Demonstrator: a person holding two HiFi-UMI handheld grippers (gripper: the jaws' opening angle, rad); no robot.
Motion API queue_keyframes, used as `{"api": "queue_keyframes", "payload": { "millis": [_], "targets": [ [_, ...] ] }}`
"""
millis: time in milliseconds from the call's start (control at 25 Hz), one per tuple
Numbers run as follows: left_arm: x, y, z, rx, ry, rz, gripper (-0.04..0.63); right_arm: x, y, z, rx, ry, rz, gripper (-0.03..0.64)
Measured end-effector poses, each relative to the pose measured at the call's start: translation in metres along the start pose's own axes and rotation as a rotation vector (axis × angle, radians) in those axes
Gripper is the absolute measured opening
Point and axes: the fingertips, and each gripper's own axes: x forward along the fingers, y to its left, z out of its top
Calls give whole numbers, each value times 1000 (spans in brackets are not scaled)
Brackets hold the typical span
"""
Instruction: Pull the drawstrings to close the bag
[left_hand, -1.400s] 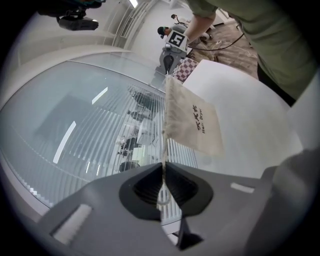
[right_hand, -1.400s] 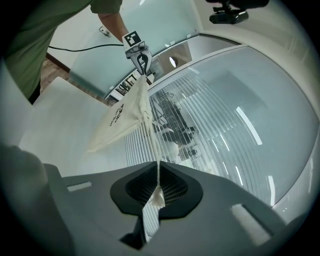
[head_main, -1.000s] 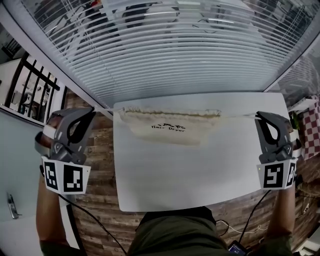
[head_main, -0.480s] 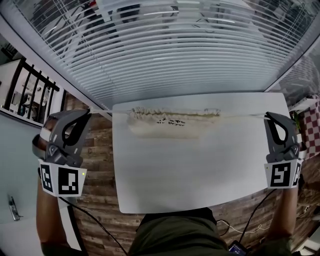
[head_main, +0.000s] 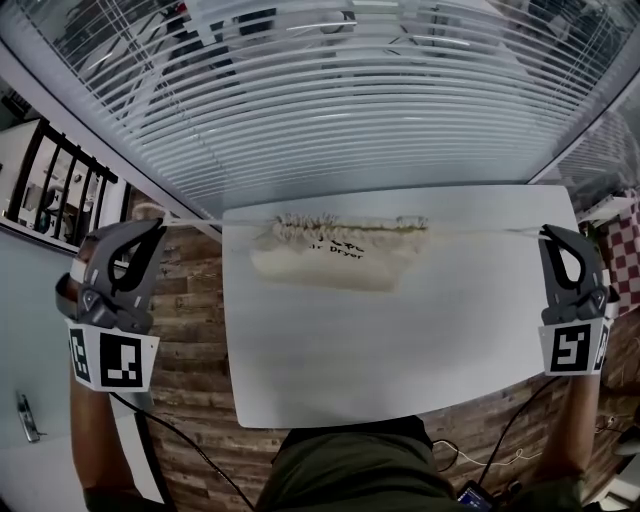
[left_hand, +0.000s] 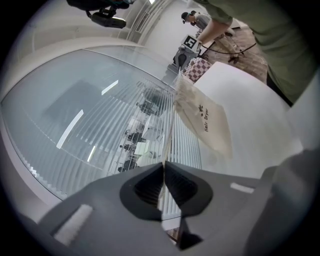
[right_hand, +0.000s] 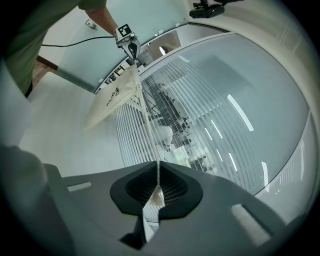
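A cream cloth drawstring bag (head_main: 335, 258) with black print hangs over the far part of the white table (head_main: 400, 340), its mouth gathered into ruffles along the top edge. Its drawstrings run taut out to both sides. My left gripper (head_main: 152, 226) is off the table's left side, shut on the left drawstring (left_hand: 170, 135). My right gripper (head_main: 552, 233) is off the right side, shut on the right drawstring (right_hand: 148, 125). The bag (left_hand: 207, 120) shows stretched between the two in the left gripper view, and the bag (right_hand: 115, 95) likewise in the right gripper view.
White window blinds (head_main: 340, 100) fill the area behind the table. A wood-plank floor (head_main: 195, 330) lies left of the table. A red checked cloth (head_main: 625, 250) sits at the far right. The person's torso (head_main: 350, 465) is at the near table edge.
Both grippers have moved outward, away from each other, drawing the strings. The bag's mouth has bunched up narrower and more ruffled.
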Motion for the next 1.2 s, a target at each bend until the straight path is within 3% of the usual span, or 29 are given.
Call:
{"api": "queue_keyframes", "payload": {
  "millis": [400,560,1200],
  "targets": [
    [-5,2,-7,-29,8,8,15,1,-2,-12,13,25,-4,12],
    [-7,7,-6,7,3,9,14,-1,-5,-12,8,22,-15,12],
    [-13,10,-10,20,16,14,12,-3,-4,-20,42,44,-23,11]
  ]
}}
